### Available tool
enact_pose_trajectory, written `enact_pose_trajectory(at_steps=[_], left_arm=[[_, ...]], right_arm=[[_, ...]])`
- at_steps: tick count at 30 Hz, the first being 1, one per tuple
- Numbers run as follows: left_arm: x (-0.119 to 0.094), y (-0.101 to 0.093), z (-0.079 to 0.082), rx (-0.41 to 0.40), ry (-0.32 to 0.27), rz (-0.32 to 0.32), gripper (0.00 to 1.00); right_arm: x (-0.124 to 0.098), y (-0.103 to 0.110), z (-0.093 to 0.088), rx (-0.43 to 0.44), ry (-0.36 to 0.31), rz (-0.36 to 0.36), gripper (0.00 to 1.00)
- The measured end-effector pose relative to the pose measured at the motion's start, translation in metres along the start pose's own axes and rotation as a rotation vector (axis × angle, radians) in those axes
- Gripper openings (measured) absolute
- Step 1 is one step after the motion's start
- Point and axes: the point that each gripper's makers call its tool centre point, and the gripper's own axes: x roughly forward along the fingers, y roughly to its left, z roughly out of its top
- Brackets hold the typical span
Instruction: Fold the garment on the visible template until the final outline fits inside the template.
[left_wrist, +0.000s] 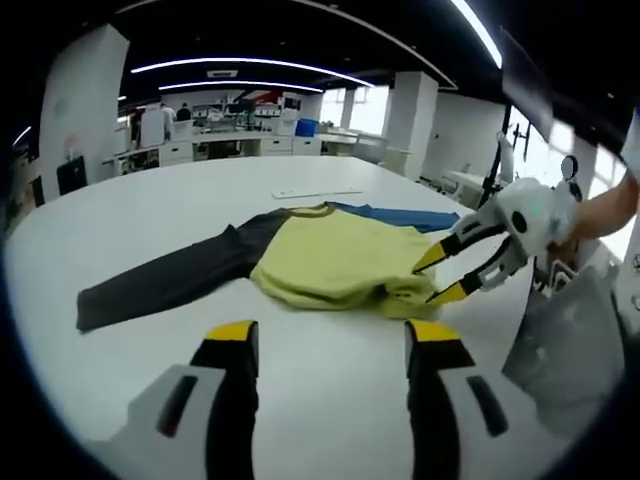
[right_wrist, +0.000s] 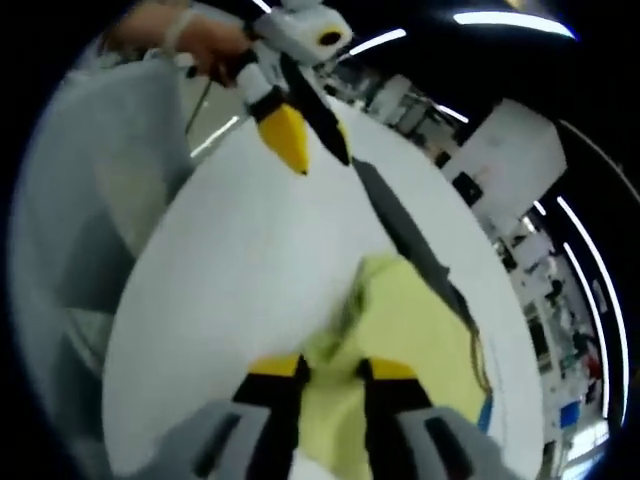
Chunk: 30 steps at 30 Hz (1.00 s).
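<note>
A long-sleeved garment lies flat on the white table (left_wrist: 150, 200), with a yellow body (left_wrist: 335, 255), a dark grey sleeve (left_wrist: 170, 280) stretched left and a blue sleeve (left_wrist: 400, 215) at the far right. My left gripper (left_wrist: 332, 335) hovers open over bare table in front of the garment, touching nothing. My right gripper (left_wrist: 438, 278) comes in from the right, jaws apart at the bunched yellow hem corner. In the right gripper view its jaws (right_wrist: 332, 372) straddle the yellow fabric (right_wrist: 410, 320), and the dark sleeve (right_wrist: 410, 235) runs toward the left gripper (right_wrist: 315, 150).
A thin white strip (left_wrist: 315, 193) lies on the table behind the garment. A person's hand (left_wrist: 600, 215) and grey clothing (left_wrist: 570, 330) are at the right edge. Desks and pillars stand far behind the table.
</note>
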Motion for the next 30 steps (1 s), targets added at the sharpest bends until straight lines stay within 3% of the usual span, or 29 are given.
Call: enact_pose_trajectory(at_steps=[4, 11, 21, 30], left_arm=[[0.0, -0.001, -0.001, -0.007, 0.002, 0.001, 0.56], [0.0, 0.001, -0.005, -0.023, 0.005, 0.003, 0.54], [0.001, 0.004, -0.006, -0.037, 0.002, -0.003, 0.54], [0.003, 0.005, -0.007, -0.044, 0.003, -0.003, 0.52]], right_arm=[[-0.001, -0.005, -0.001, 0.008, 0.004, -0.01, 0.01], [-0.012, -0.027, 0.006, 0.095, -0.032, -0.016, 0.0], [-0.026, -0.1, 0.014, 0.199, -0.081, -0.066, 0.0], [-0.011, -0.151, -0.002, 0.308, -0.074, -0.074, 0.0]])
